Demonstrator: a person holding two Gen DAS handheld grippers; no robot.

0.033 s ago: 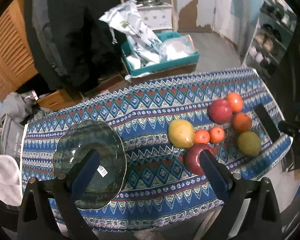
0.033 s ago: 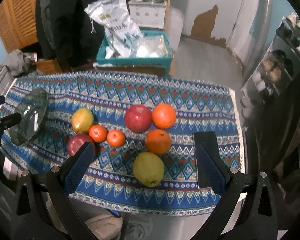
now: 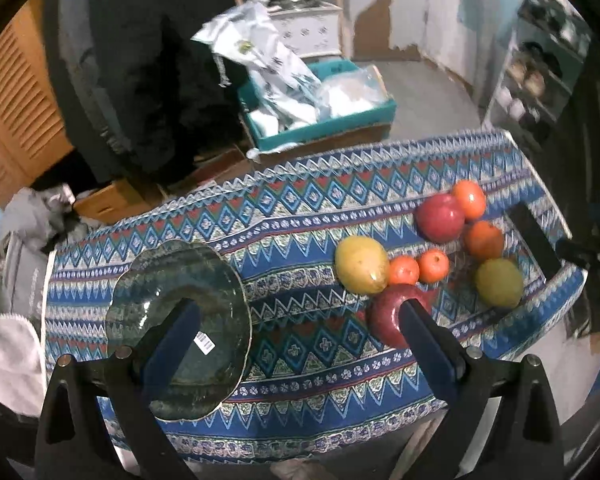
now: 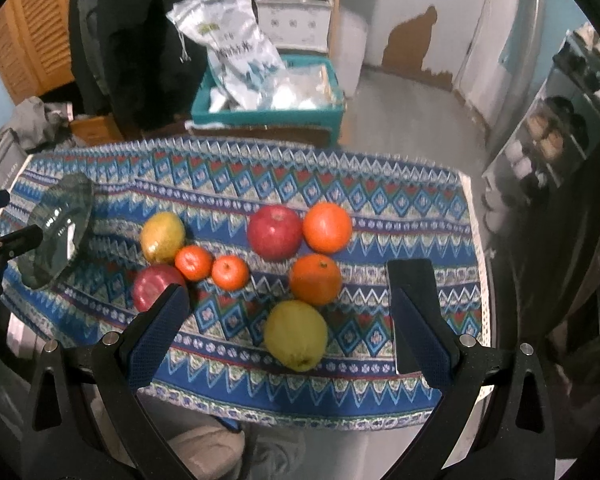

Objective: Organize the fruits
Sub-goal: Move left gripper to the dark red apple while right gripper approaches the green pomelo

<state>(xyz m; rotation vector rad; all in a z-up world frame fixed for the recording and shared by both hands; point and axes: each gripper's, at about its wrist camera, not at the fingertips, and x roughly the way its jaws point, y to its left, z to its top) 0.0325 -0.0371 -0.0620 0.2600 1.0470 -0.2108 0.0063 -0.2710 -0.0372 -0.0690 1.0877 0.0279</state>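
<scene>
A clear green-tinted glass plate point(image 3: 172, 280) with a barcode sticker lies at the left end of the patterned tablecloth point(image 3: 300, 216). My left gripper point(image 3: 296, 312) hovers open above the near edge, its left finger over the plate and its right finger partly covering a red apple point(image 3: 384, 316). Loose fruit sits to the right: a yellow fruit point(image 4: 163, 236), two tangerines point(image 4: 193, 263), a red apple point(image 4: 275, 232), two oranges point(image 4: 327, 227) and a green-yellow fruit point(image 4: 296, 334). My right gripper point(image 4: 294, 284) is open above this group with nothing in it.
Past the table's far edge, a teal crate point(image 4: 268, 114) holding white bags stands on the floor. A dark coat point(image 3: 140, 80) hangs behind it, a shoe rack point(image 4: 560, 128) stands on the right, and grey bags and cloth point(image 3: 16, 272) lie left of the table.
</scene>
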